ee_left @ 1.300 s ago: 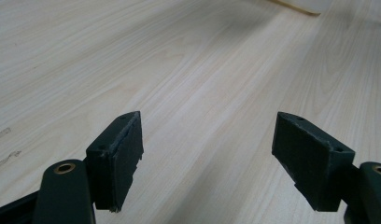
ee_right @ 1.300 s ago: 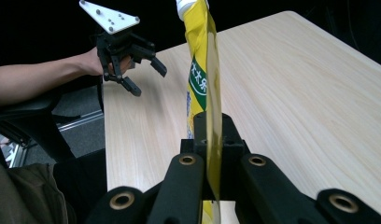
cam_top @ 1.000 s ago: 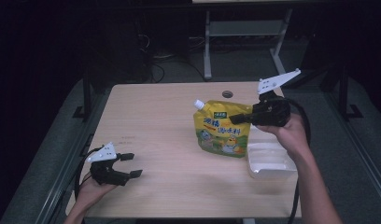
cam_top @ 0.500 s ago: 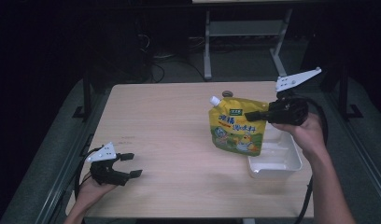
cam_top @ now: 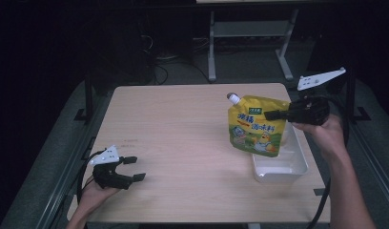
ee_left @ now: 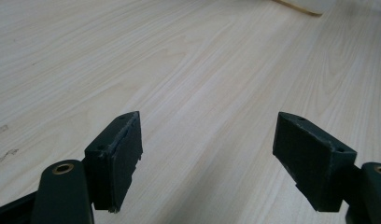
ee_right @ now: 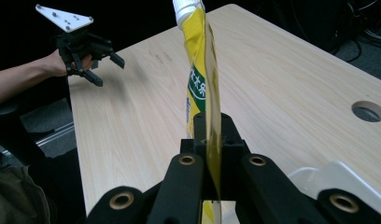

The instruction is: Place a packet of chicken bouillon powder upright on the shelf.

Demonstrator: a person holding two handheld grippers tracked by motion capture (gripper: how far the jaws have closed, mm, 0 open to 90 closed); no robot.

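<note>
A yellow spout pouch with a white cap hangs upright above the table's right side, its lower edge over the near-left corner of a white plastic container. My right gripper is shut on the pouch's upper right edge. In the right gripper view the pouch shows edge-on, pinched between the black jaws of the right gripper. My left gripper rests open at the table's front left corner. In the left gripper view, the left gripper has nothing between its jaws but bare wood.
The wooden table has a round cable hole near its far edge. A metal stand and cables lie on the dark floor behind. The container's rim sits just below my right gripper.
My right gripper has carried the pouch to the right, from beside the white container to over its left part. The left gripper has stayed where it was, still open.
</note>
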